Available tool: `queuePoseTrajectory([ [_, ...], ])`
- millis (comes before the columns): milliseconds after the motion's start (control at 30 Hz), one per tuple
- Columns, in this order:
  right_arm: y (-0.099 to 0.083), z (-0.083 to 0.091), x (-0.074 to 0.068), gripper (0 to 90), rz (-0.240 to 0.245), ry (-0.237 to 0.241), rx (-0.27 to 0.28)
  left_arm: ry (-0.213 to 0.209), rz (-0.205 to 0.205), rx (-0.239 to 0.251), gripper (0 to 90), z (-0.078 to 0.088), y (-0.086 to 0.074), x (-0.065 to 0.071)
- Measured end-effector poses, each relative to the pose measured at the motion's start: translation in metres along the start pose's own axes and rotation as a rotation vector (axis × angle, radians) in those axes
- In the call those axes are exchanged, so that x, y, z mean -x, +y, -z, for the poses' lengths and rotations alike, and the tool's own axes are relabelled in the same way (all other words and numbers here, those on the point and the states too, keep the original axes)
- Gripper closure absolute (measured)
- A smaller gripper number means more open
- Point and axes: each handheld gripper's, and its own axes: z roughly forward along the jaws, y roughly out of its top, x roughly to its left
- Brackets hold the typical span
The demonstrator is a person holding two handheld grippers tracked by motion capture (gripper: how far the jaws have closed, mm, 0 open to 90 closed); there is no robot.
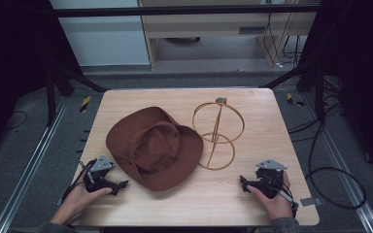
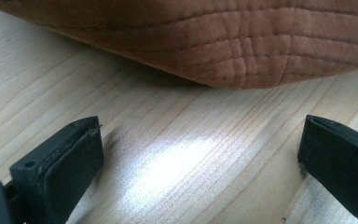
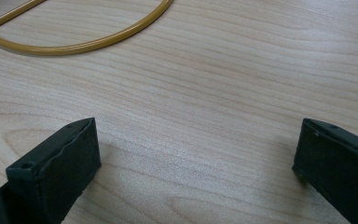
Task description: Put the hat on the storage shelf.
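Note:
A brown wide-brimmed hat (image 1: 153, 145) lies crown up in the middle of the wooden table (image 1: 184, 99). To its right stands a gold wire hat stand (image 1: 217, 133), two rings joined by a rod. My left gripper (image 1: 121, 185) rests at the front left, open, close to the hat's brim (image 2: 223, 42). Bare table shows between its pads (image 2: 70, 158). My right gripper (image 1: 243, 183) sits at the front right, open and holding nothing. The stand's base ring (image 3: 74, 44) curves across the table beyond its pads (image 3: 60, 163).
The table has rounded corners and stands on grey carpet. Metal rails run along both sides. Black cables (image 1: 330, 170) loop on the floor at the right. A cabinet (image 1: 213, 29) stands behind the far edge.

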Motion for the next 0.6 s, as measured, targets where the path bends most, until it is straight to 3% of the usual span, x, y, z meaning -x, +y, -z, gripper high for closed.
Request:
queuePoseTrajectory([
  [333,0.000,0.000,0.000,0.4,0.000,0.001,0.001,0.018,0.022,-0.022,0.0,0.000,0.002,0.003],
  [400,0.000,0.000,0.000,0.4,0.000,0.001,0.000,0.016,0.003,-0.047,0.1,0.003,0.003,0.004],
  [500,0.000,0.000,0.000,0.5,0.000,0.001,0.001,0.022,-0.068,-0.043,4.5,0.009,0.004,0.008],
  [600,0.000,0.000,0.000,0.4,0.000,0.000,0.000,0.024,-0.063,-0.021,4.6,0.015,0.006,0.010],
])
